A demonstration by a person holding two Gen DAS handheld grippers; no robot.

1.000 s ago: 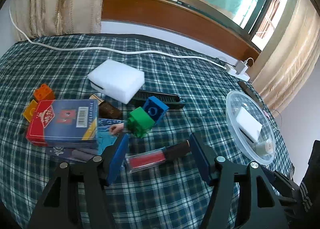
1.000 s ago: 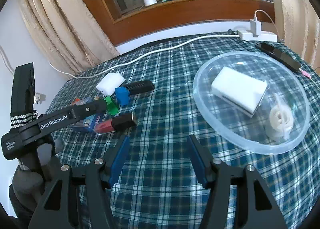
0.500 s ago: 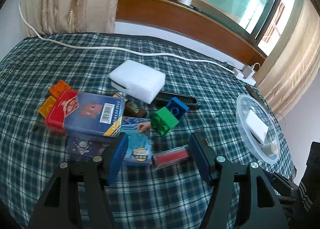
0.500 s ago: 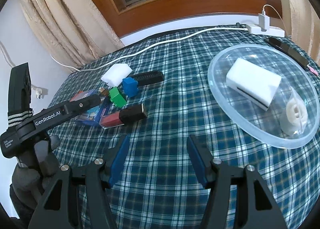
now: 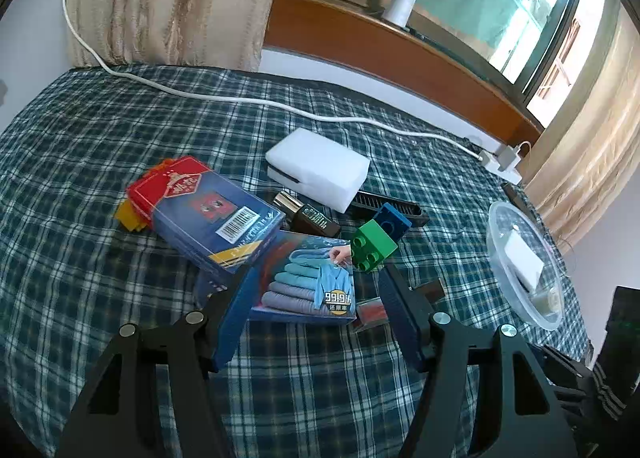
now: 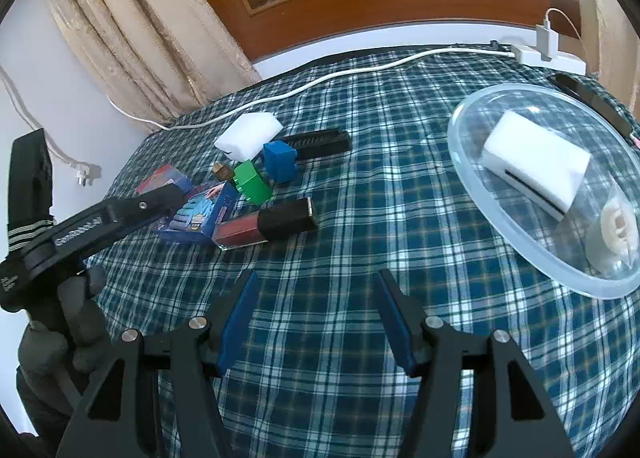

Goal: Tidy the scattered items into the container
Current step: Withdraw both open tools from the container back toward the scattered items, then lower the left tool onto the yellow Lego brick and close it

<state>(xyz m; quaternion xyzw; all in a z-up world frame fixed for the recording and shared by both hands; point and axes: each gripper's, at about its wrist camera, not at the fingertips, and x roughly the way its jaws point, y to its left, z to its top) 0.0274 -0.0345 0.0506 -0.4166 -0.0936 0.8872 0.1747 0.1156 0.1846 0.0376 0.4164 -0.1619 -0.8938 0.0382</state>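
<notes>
Pickup time, by the look of things. Saw the left gripper (image 5: pixel 316 298) with jaws apart, low over the pile, with the blue packet (image 5: pixel 304 282) showing between the two fingers. Could not tell if either finger touched the packet; saw no squeeze on it. Saw the right gripper (image 6: pixel 316 294) with jaws apart too, with nothing in it, over bare checked cloth (image 6: pixel 360 218) between the pile and the clear bowl (image 6: pixel 454 130).

Judged the next move like this: go down a bit, close on the packet at its long sides, lift, then carry over to the bowl, off to the right and well apart from the pile. Thought the flat packet might slip, as the card box (image 5: pixel 208 218) lay partly on top of it.

Counted in the bowl: one white sponge (image 6: pixel 536 166) and one small pale roll in a bag (image 6: pixel 618 226).

Counted outside the bowl:
- one more white sponge (image 5: pixel 318 174), so two in all
- one card box, one blue packet
- one green brick (image 5: pixel 372 246), one blue brick (image 5: pixel 394 218)
- one yellow brick (image 5: pixel 124 216), half hidden behind the card box; maybe an orange one as well, too hidden to tell
- one black comb (image 5: pixel 372 200)
- one small brown bottle (image 5: pixel 310 216)
- one red tube with a black cap (image 6: pixel 264 224)
</notes>
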